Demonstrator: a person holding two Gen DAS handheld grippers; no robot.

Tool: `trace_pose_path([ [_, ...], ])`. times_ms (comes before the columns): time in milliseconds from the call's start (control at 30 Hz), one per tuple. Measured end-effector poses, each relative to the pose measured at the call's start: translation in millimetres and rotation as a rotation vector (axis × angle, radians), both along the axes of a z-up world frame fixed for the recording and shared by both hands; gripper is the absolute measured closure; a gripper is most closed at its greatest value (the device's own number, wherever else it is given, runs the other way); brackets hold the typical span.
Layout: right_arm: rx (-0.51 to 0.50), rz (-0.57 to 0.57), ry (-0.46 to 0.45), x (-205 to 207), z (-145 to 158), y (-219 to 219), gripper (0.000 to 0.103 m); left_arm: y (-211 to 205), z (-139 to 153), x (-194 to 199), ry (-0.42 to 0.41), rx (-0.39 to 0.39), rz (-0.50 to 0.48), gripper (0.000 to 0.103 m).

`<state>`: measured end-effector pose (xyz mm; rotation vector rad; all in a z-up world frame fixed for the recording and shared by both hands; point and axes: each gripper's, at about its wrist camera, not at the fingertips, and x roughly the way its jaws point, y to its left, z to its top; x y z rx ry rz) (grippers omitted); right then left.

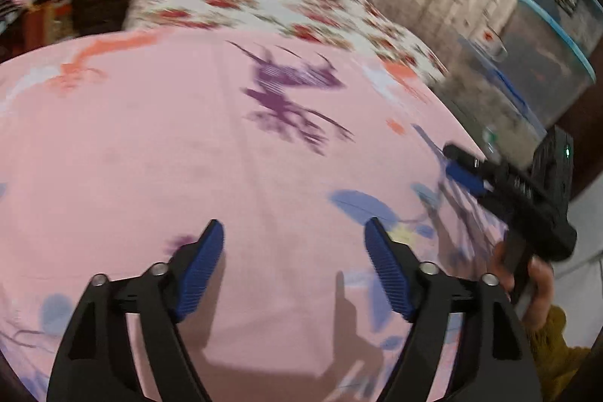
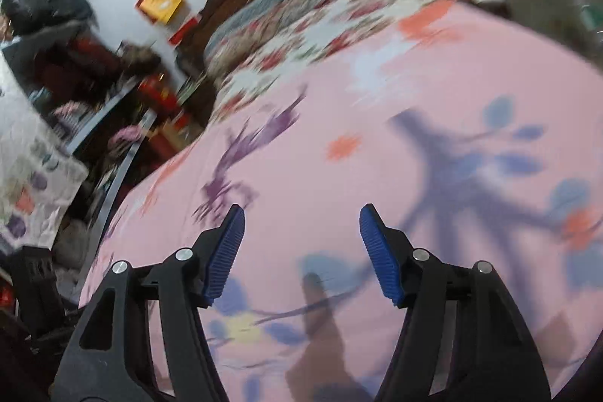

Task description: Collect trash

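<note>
**Both grippers empty over the pink sheet**

Left wrist view: our left gripper hangs over a pink bedsheet printed with purple and blue flowers, its blue pads spread wide with nothing between them. Our right gripper shows at the right edge, held in a hand; from here we cannot tell how its jaws stand. Stacked clear bins stand beside the bed.

Right wrist view: our right gripper is also parted and empty above the sheet. A floral blanket lies beyond, and cluttered shelves stand at the left. We can make out no trash in either blurred view.
</note>
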<state>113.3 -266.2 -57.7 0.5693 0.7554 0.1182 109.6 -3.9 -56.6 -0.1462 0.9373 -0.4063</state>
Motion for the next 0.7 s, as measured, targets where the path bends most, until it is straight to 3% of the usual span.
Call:
trace_pose_path([
  [100, -0.048, 0.017, 0.037, 6, -8, 24, 0.034, 21, -3, 2, -0.010, 0.003, 0.041, 0.027],
  [233, -0.086, -0.027, 0.029, 4, -8, 22, 0.032, 32, -16, 2, -0.002, -0.016, 0.060, 0.028],
  [400, -0.033, -0.052, 0.058, 9, -14, 10, 0.032, 35, -9, -5, -0.047, -0.055, 0.033, 0.028],
  [567, -0.110, -0.050, 0.066, 10, -12, 22, 0.031, 30, -6, -9, -0.074, -0.053, 0.006, 0.028],
  [700, -0.114, -0.044, 0.068, 11, -11, 23, 0.030, 27, -8, -9, -0.077, -0.041, -0.005, 0.027],
])
